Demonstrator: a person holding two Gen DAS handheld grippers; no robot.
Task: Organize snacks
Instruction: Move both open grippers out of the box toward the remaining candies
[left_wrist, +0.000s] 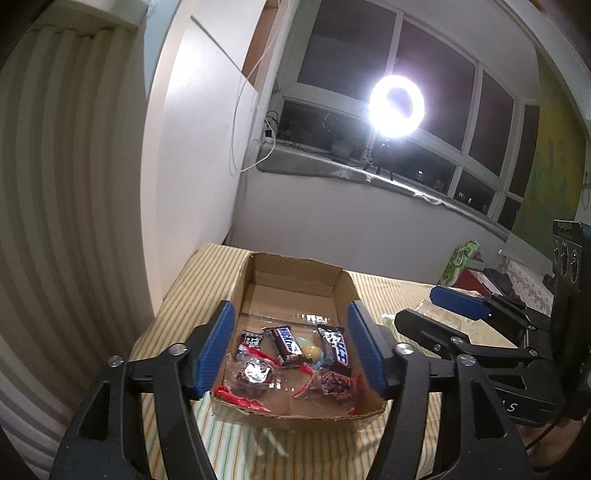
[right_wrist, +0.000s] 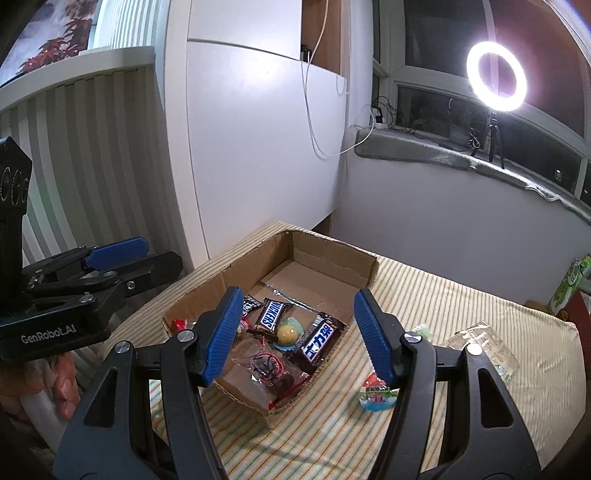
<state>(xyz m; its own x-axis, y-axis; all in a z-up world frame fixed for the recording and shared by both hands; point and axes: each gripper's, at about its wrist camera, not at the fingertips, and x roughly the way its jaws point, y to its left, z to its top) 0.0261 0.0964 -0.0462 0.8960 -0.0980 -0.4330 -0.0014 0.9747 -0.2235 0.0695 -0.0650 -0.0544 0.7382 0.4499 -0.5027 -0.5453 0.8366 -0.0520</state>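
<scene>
Your striped table (right_wrist: 424, 295) carries the cardboard box (left_wrist: 345, 286) at its far left, with two Snickers bars (right_wrist: 271, 315), a yellow jelly cup (right_wrist: 288, 334) and wrapped candies heaped in its near end. Your left gripper (left_wrist: 291, 352) and right gripper (right_wrist: 303, 338) both gape wide, holding nothing. A small jelly cup (right_wrist: 376, 395) lies outside, right of the box.

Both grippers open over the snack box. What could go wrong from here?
1. The red-and-white wrapped snack on the striped cloth lies right under the right gripper; its near finger partly hides it, so a descent might press on it rather than pinch it.
2. The cardboard box is shallow with a torn front edge; a finger catching it would likely drag the box.
3. The clear bag is glossy and hard to judge.
</scene>
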